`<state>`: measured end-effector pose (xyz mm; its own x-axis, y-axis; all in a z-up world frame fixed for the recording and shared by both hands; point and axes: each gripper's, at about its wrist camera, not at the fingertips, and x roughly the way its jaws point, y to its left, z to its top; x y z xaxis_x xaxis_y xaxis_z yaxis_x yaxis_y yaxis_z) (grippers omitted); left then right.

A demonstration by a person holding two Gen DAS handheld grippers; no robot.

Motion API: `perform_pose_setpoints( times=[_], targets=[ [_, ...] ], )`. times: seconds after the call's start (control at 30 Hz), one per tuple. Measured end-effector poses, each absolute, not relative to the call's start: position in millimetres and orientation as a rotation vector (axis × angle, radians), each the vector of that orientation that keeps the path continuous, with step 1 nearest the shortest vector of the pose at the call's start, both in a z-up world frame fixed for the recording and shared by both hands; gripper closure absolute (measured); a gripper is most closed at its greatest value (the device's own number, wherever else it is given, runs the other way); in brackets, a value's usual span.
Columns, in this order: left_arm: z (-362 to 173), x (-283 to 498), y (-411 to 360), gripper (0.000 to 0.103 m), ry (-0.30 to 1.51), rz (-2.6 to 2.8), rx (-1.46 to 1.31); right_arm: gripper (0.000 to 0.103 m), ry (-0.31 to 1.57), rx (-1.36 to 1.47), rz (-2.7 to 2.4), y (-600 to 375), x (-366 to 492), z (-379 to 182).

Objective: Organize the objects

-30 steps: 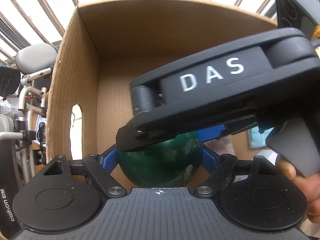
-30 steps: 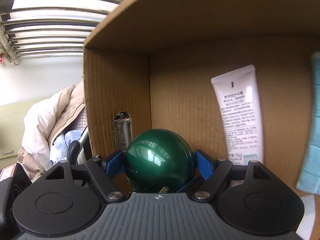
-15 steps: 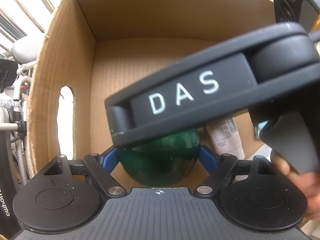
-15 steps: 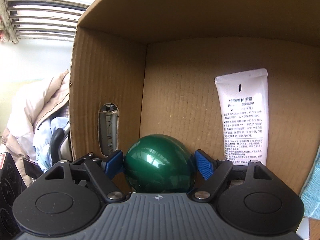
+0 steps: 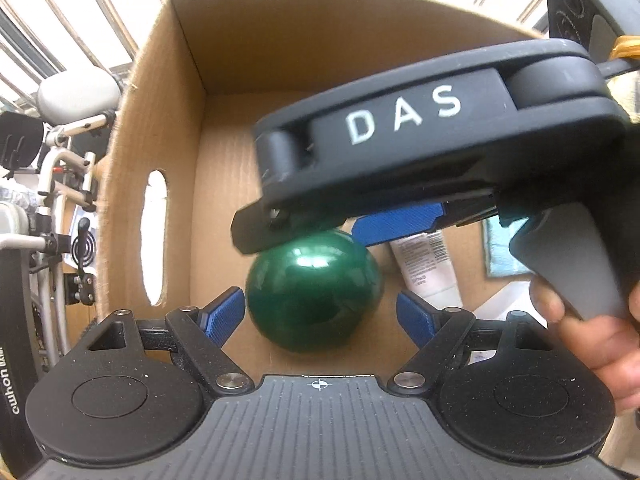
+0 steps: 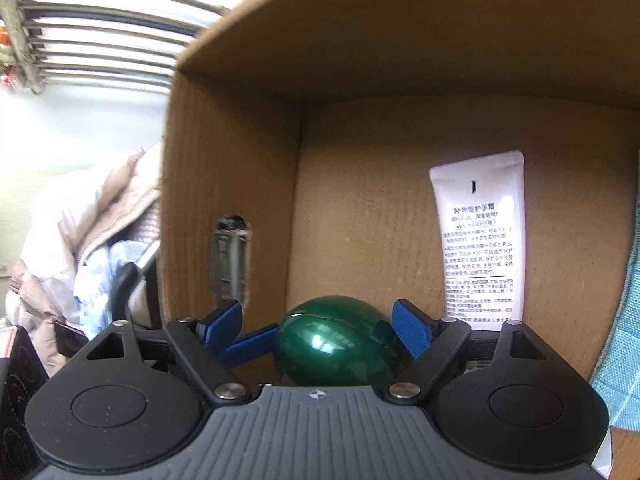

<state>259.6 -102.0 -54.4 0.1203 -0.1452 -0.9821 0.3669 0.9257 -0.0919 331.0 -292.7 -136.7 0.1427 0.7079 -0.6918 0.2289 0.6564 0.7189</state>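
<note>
A shiny green ball (image 5: pixel 312 292) lies on the floor of a cardboard box (image 5: pixel 160 152). My left gripper (image 5: pixel 320 316) hangs over it pointing almost straight down, open, with a gap between each blue pad and the ball. The black housing (image 5: pixel 400 128) of the right tool crosses above the ball, a hand on its grip. In the right wrist view the ball (image 6: pixel 336 344) sits low between the pads of my right gripper (image 6: pixel 318 322). Its jaws are opening and neither pad presses on the ball. A blue finger (image 6: pixel 252 344) of the left gripper reaches in beside the ball.
A white tube (image 6: pixel 480 240) with printed text lies on the box floor to the right of the ball. A teal cloth (image 6: pixel 624 340) lies at the box's right side. The left wall has an oval handle hole (image 5: pixel 156 240). Outside stand metal-framed gear and a padded jacket.
The ball sat tight between both pairs of pads; now gaps show on each side. The left gripper has drawn back up from it. The right jaws have widened.
</note>
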Motion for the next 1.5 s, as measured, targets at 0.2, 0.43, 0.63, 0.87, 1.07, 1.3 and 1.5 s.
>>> perform_pose_setpoints(
  times=[0.2,0.43,0.63,0.87,1.07,1.3,1.5],
  targets=[
    [-26.8,245.5,-98.3,0.019,1.354,-0.391,0.191,0.017,1.366,0.881,0.383,-304.8,326.9,-114.9],
    [9.7,240.1,-114.3,0.019,1.303,-0.403,0.166,0.017,1.290,0.901,0.337,-316.6,307.4,-78.0],
    [43.1,207.2,-99.5,0.019,1.206,-0.415,0.121,0.017,1.210,0.914,0.286,-313.6,277.2,-34.3],
    [105.8,168.6,-76.2,0.004,1.010,-0.434,0.068,0.014,1.079,0.884,0.191,-323.4,221.2,33.5],
    [162.1,131.6,-63.8,0.001,0.812,-0.377,0.084,0.010,0.953,0.803,0.056,-314.8,162.2,93.3],
    [195.7,102.2,-68.7,0.001,0.692,-0.257,0.146,0.004,0.835,0.633,-0.077,-285.6,115.4,144.6],
    [203.8,86.4,-75.1,0.001,0.637,-0.248,0.251,0.000,0.754,0.496,-0.194,-264.8,84.9,170.7]
  ],
)
